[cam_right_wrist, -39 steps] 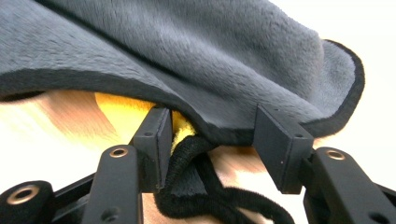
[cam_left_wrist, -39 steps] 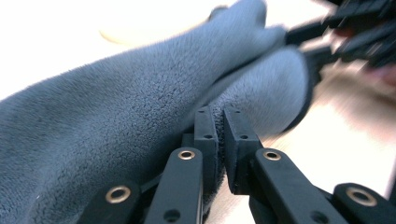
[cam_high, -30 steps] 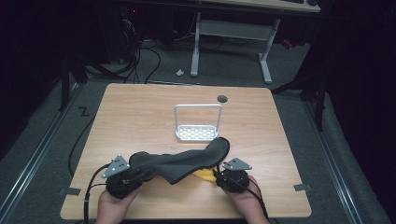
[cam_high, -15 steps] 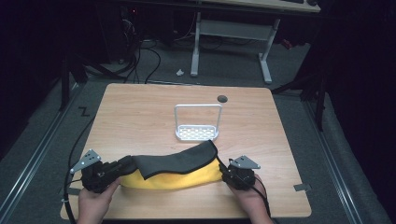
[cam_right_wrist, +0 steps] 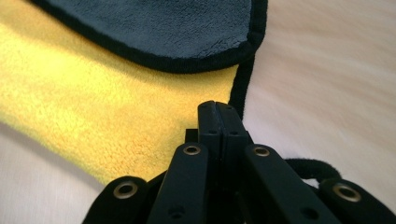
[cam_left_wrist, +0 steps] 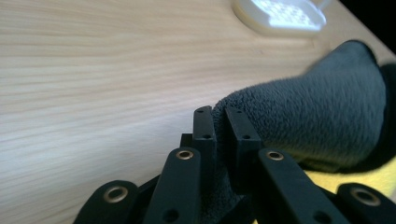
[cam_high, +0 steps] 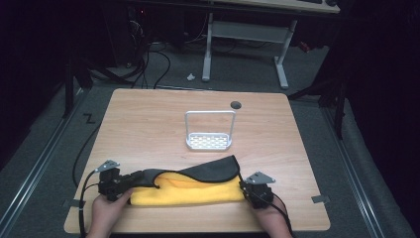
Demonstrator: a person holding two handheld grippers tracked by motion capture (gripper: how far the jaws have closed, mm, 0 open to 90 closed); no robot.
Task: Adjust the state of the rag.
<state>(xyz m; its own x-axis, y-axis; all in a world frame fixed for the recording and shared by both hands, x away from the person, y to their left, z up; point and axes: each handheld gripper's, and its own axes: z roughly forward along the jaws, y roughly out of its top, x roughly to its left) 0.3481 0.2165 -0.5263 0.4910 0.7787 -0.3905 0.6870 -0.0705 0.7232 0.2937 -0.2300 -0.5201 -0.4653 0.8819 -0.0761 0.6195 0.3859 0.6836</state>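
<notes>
high view: yellow-and-grey cloth (cam_high: 190,184) lies stretched along the near edge of the surface (cam_high: 148,124), grey side folded back over the yellow along the far edge, so a long yellow band shows nearest the person. left hand-held gripper (cam_high: 130,180) is at the cloth's left end, right hand-held gripper (cam_high: 243,187) at its right end, both hands low at the near edge. a small white rack (cam_high: 209,131) stands mid-surface, well apart from the cloth, w/ a dark round hole (cam_high: 236,105) in the surface beyond it.

left gripper view: left hand-held gripper (cam_left_wrist: 219,122) has its jaws narrow and pinched on the grey fleece of the cloth (cam_left_wrist: 308,121); fabric bulges out between the pads. rack base (cam_left_wrist: 280,16) is far off at the top.

right gripper view: right hand-held gripper (cam_right_wrist: 219,114) has just been closing, jaws now pressed together at the cloth's (cam_right_wrist: 116,107) black-trimmed edge. looks like the edge may be nipped between the tips, but can't tell for sure, so i'd call it closed w/o claiming a hold.

progress, as i judge it: looks like a folding job, roughly midway. cloth is spread lengthwise and one long fold is partly laid, grey flap uneven and not squared to the yellow. left to do: even that fold up, then prob. fold end to end.
</notes>
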